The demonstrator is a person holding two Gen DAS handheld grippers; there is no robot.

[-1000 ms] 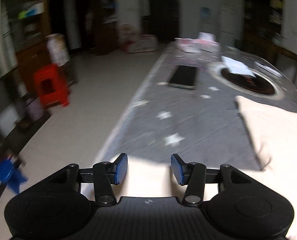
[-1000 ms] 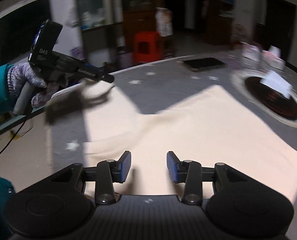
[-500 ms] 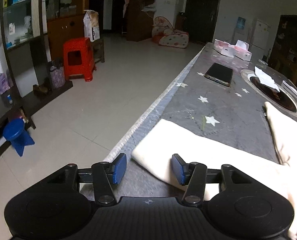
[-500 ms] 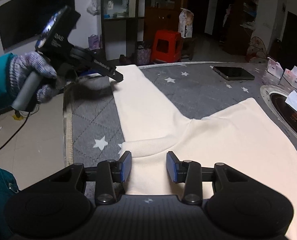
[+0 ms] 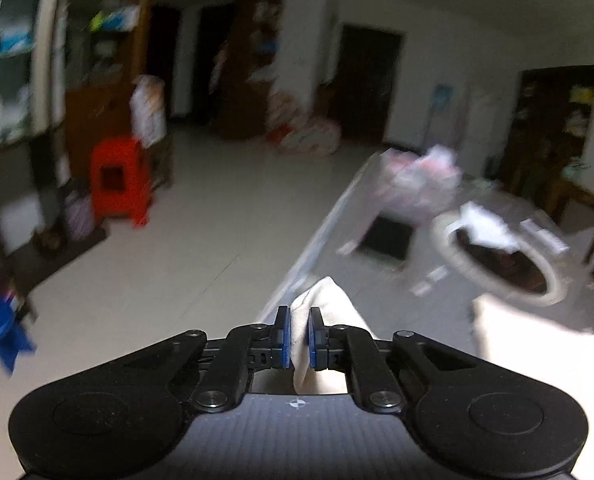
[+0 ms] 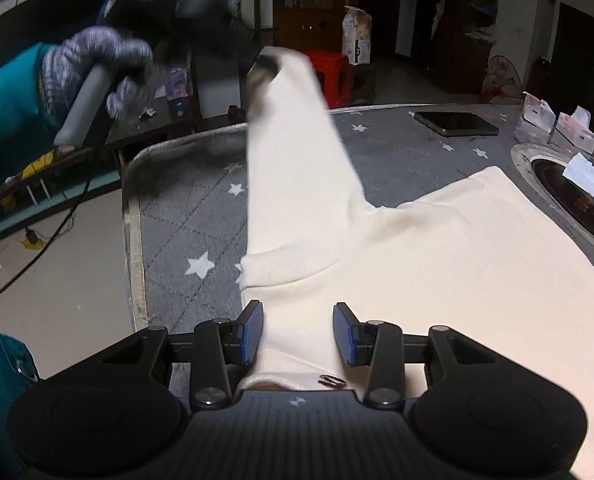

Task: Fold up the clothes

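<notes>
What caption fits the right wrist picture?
Left gripper lifts the cream sweater sleeve off the starry table.

Nothing readable anywhere tbh. Some lettering on the blurred left tool (image 6: 253, 70) body, far left, but too smeared to make out.

Garment (image 6: 437, 248): spread on the counter (image 6: 169, 216), sleeve (image 6: 293, 152) raised off it toward the left tongs (image 5: 296, 338).
Right tongs (image 6: 298, 334): over the garment's near edge.
Phone (image 6: 455, 123): on the counter, beyond the garment.
Tissue boxes (image 6: 557, 122): right of the phone.
Stool (image 5: 119, 180): on the floor, left of the counter.
</notes>
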